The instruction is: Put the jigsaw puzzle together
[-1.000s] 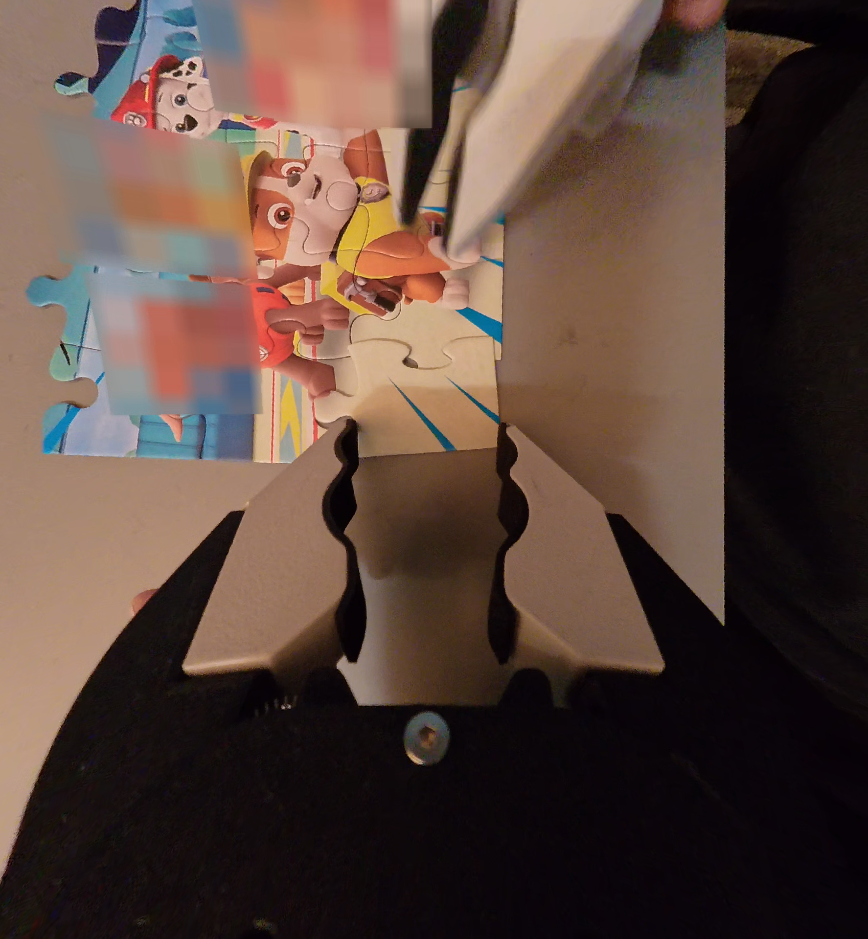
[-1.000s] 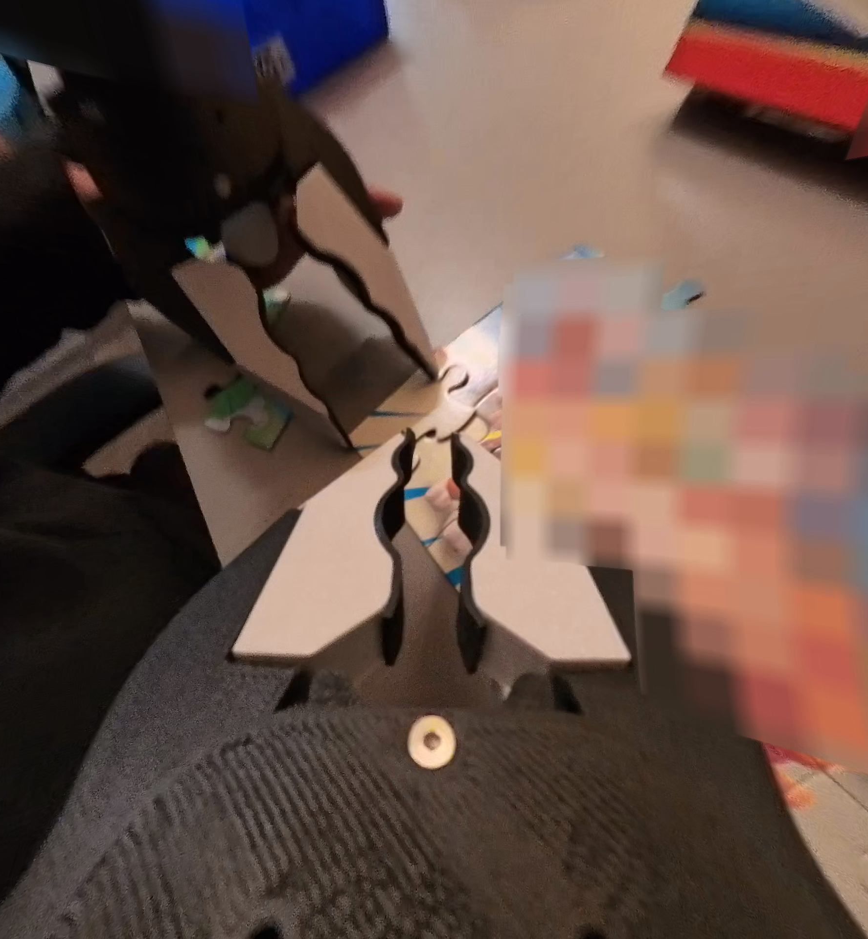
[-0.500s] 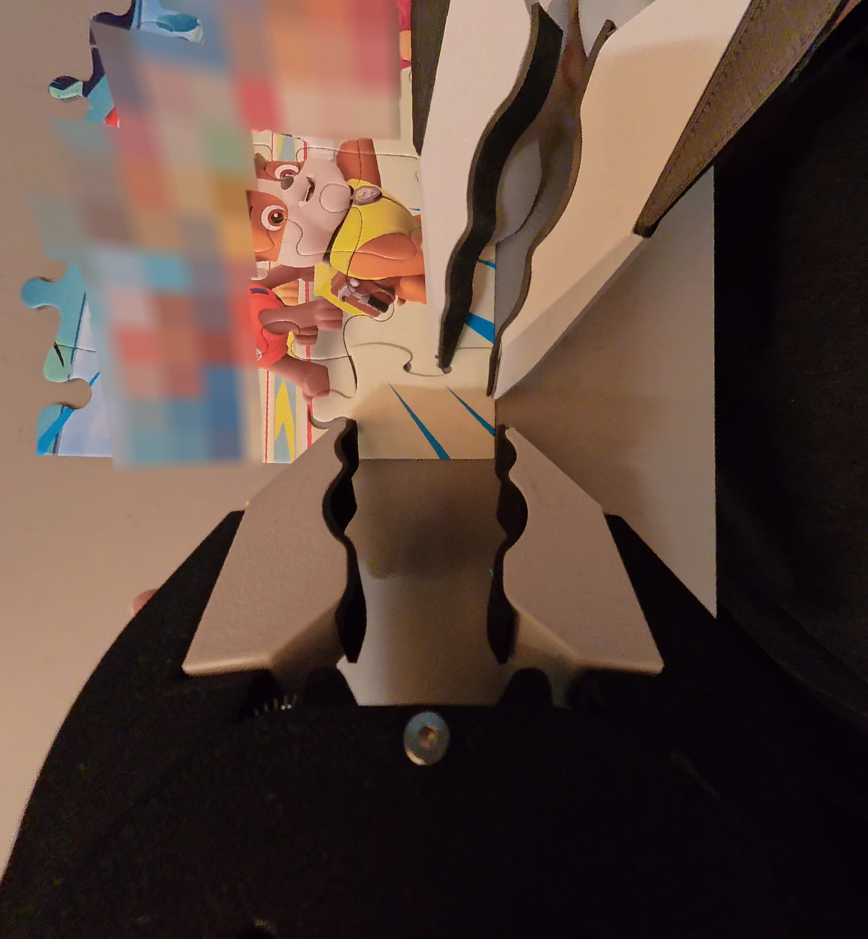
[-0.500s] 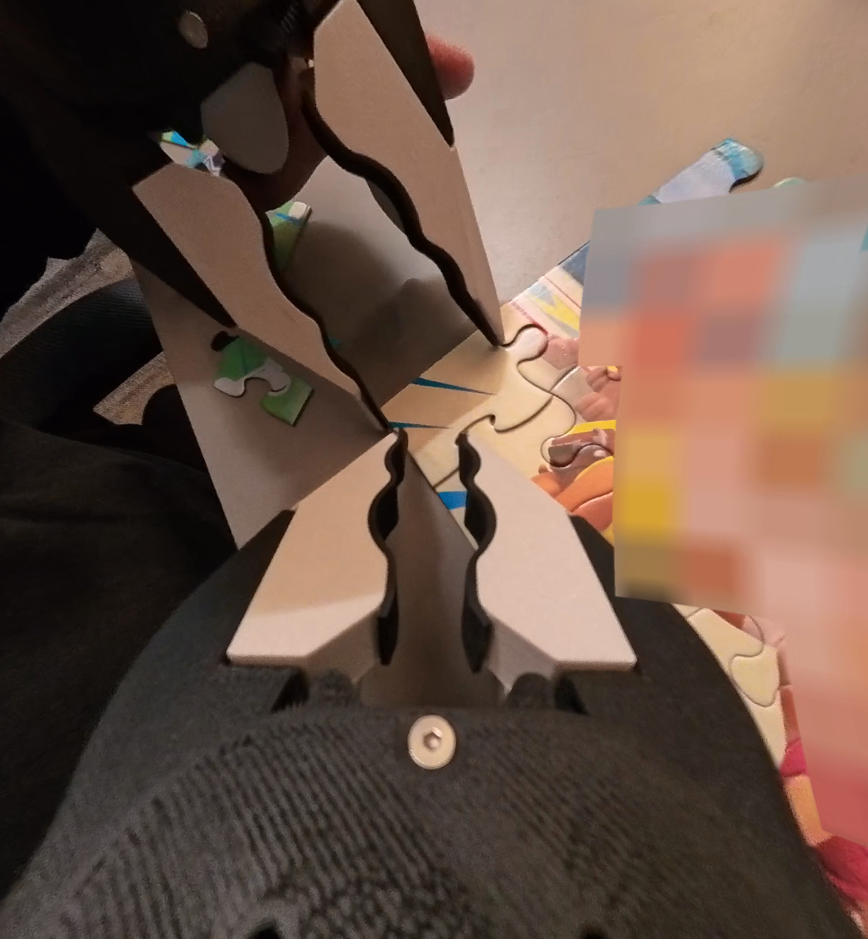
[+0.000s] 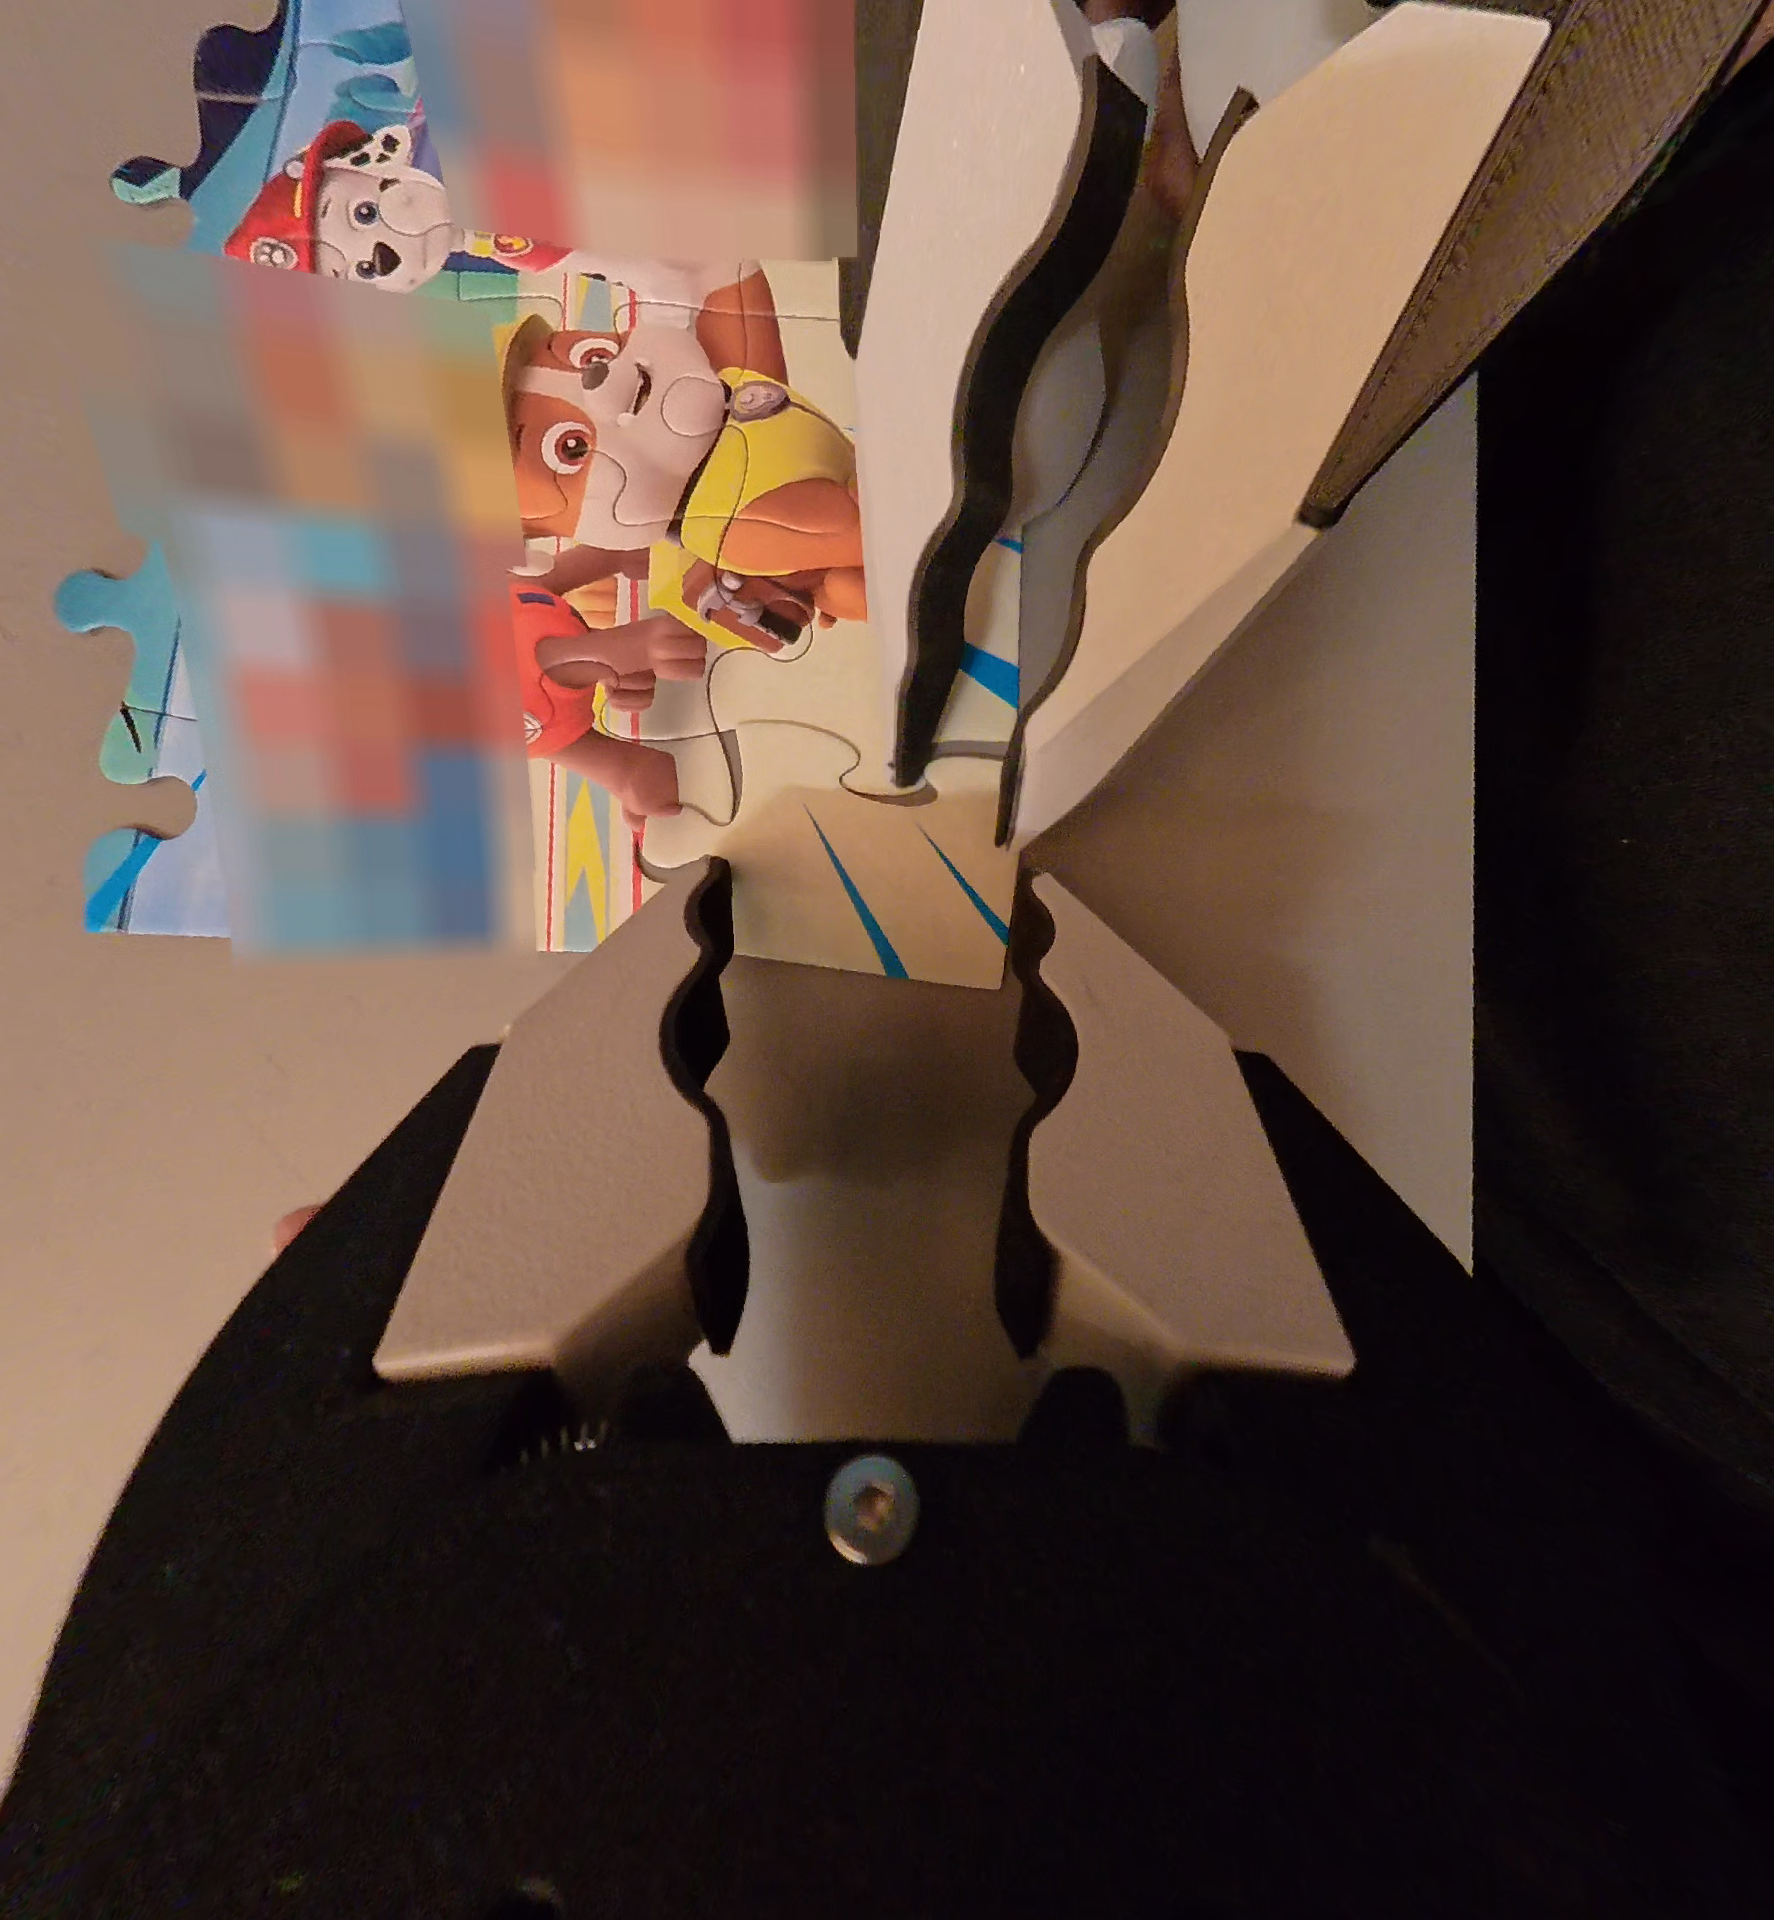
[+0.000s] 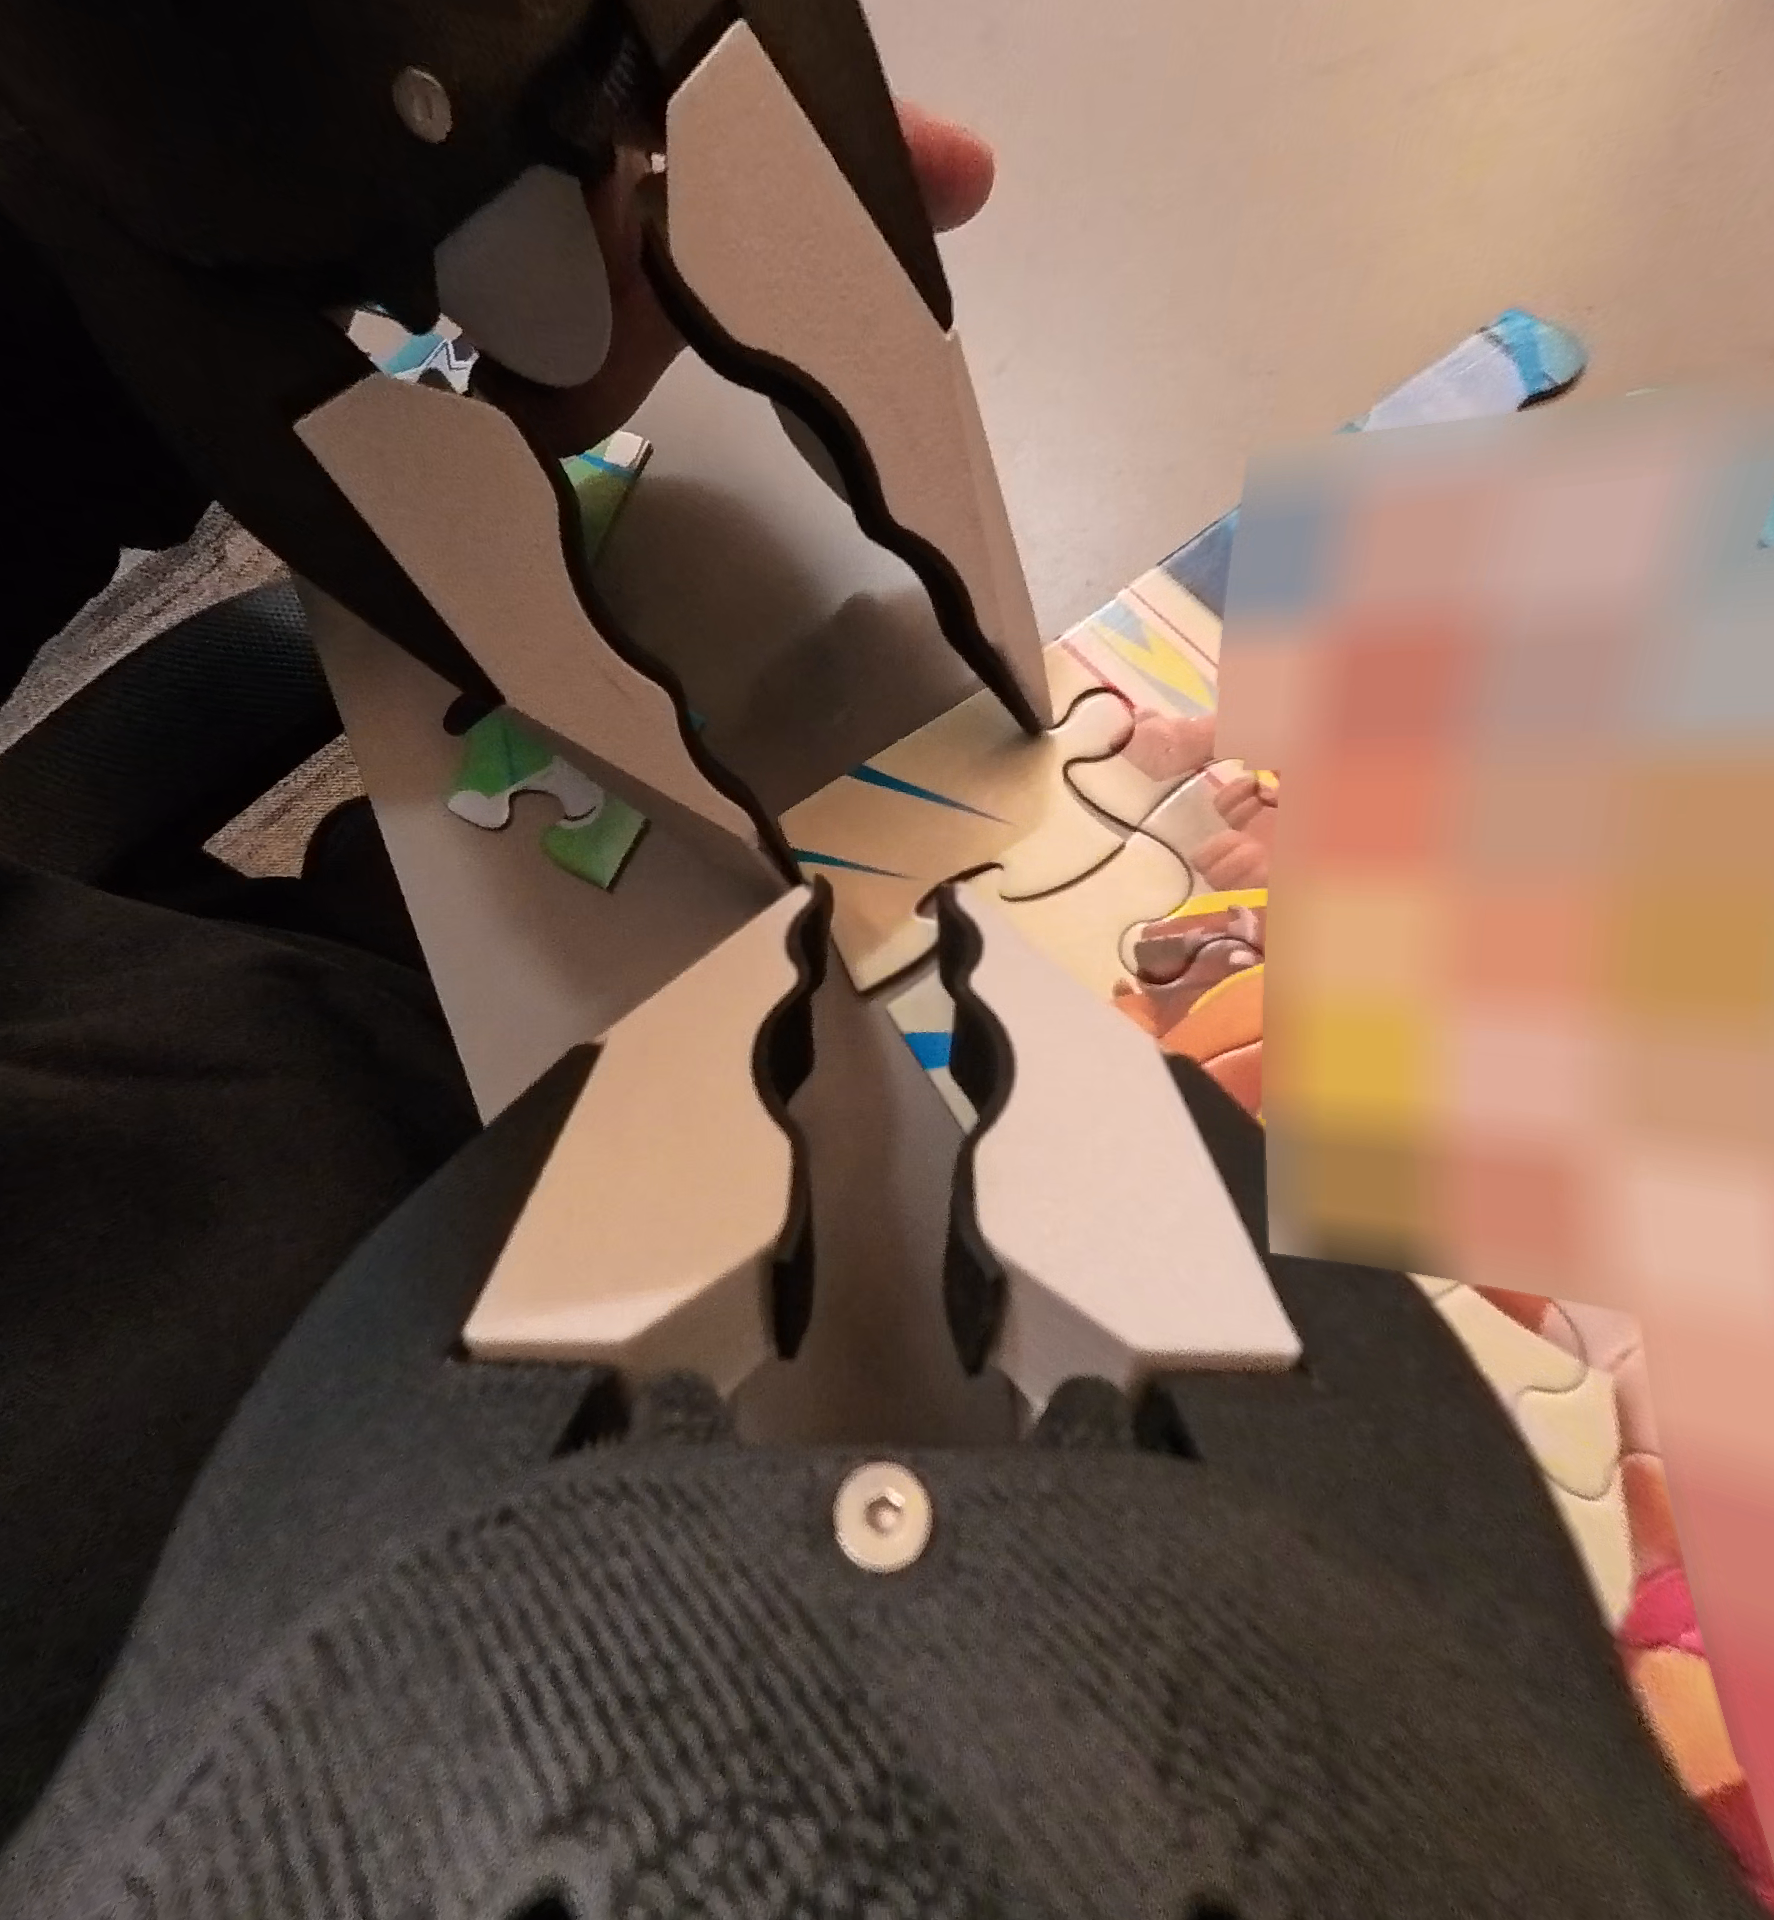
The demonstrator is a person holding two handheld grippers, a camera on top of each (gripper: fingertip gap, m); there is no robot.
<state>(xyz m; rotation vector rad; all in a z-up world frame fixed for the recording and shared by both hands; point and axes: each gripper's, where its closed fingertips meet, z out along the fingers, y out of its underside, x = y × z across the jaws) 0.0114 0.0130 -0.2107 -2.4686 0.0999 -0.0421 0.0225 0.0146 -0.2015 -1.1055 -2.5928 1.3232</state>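
Beige tabletop (image 5: pixel 135 1091) carries a partly built cartoon-dog jigsaw (image 5: pixel 717 499), and a pale sheet (image 5: pixel 1330 935) lies along its edge with a loose green piece (image 6: pixel 540 810) on it. At the jigsaw's near corner sits a cream corner piece with blue streaks (image 5: pixel 862 904). It is not fully flush, as a dark shadow shows along its seam. The left gripper (image 5: pixel 867 894) is spread wide, and its fingers (image 5: pixel 696 935) bear on the piece's two opposite side edges, apparently to steady it square against its neighbours. The right gripper (image 6: pixel 880 899) comes in from the far side with its fingers only a narrow way apart. One tip is down at the knob on the seam and the other at the piece's outer edge, seemingly to bear on that joint. Whether they nip the card is not plain. A second ago the right gripper was blurred and farther back over the dogs. It has since come down tip to tip with the left gripper, which has not shifted, and neither has its piece.
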